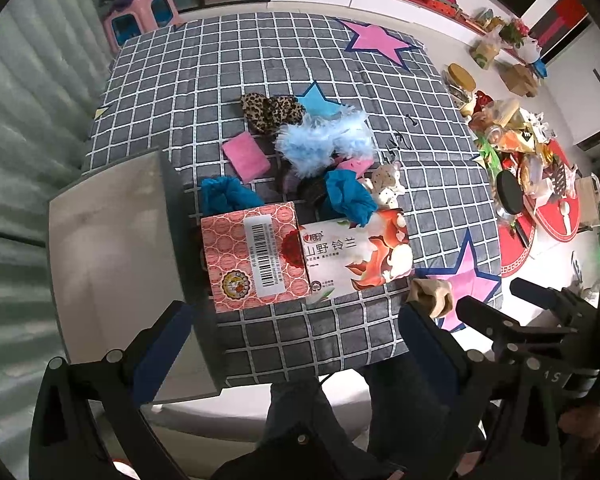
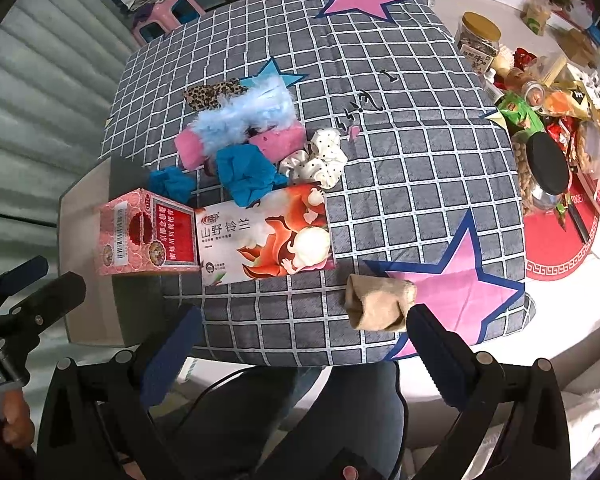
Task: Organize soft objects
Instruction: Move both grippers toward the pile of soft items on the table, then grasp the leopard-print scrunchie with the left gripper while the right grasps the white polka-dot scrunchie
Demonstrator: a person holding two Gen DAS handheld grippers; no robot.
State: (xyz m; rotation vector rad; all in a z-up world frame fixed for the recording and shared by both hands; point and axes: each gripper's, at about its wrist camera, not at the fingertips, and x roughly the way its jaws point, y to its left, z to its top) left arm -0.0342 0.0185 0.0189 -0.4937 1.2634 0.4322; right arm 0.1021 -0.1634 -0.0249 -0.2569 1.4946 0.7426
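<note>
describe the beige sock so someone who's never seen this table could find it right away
Start at the grey checked cloth covering the table and find the big pink star at its near edge. The beige sock lies folded against that star's left side, to the right of the two boxes. It sits alone, plain tan, apart from the colourful pile of soft things further back.

In the left wrist view, the carton (image 1: 256, 256) and the tissue pack (image 1: 356, 258) lay side by side at centre frame on the quilt (image 1: 420, 184). Above them sat a heap of scrunchies (image 1: 324, 140). A rolled sock (image 1: 430, 294) lay at lower right of the pack.
</note>
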